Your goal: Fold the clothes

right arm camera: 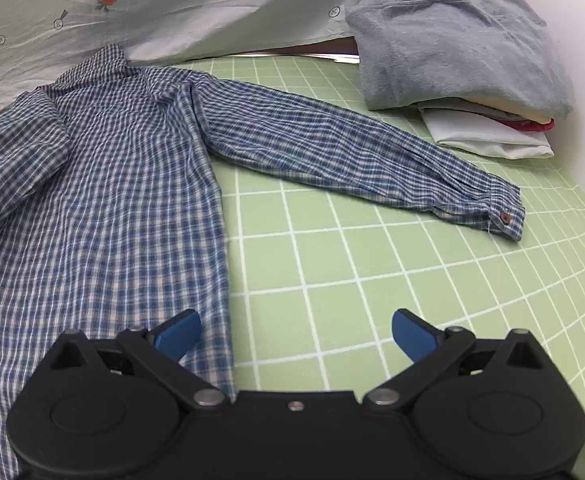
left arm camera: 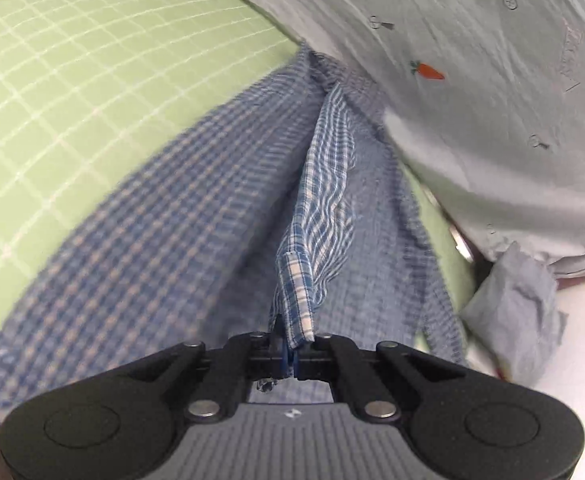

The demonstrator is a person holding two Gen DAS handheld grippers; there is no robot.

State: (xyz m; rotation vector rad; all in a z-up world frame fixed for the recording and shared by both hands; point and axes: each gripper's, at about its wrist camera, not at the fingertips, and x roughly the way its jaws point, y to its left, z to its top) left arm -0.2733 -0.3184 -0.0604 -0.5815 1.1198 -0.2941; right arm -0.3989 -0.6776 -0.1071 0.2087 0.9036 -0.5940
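Note:
A blue-and-white checked shirt [right arm camera: 104, 184] lies on the green grid mat [right arm camera: 372, 280], its right sleeve [right arm camera: 372, 152] stretched out flat with a brown cuff button. In the left wrist view my left gripper [left arm camera: 290, 354] is shut on a hemmed edge of the checked shirt [left arm camera: 316, 216], and that fabric rises taut from the jaws as a narrow fold over the rest of the garment. My right gripper [right arm camera: 296, 334] stands open just above the shirt's lower right edge; its left blue pad [right arm camera: 180, 332] hangs over the cloth, and the right pad [right arm camera: 412, 334] is over bare mat.
A pale sheet with small carrot prints [right arm camera: 164, 4] lies along the far side of the mat. A stack of folded clothes, grey on top [right arm camera: 452, 48], sits at the back right. A crumpled blue-grey cloth [left arm camera: 520, 312] lies at the mat's edge in the left wrist view.

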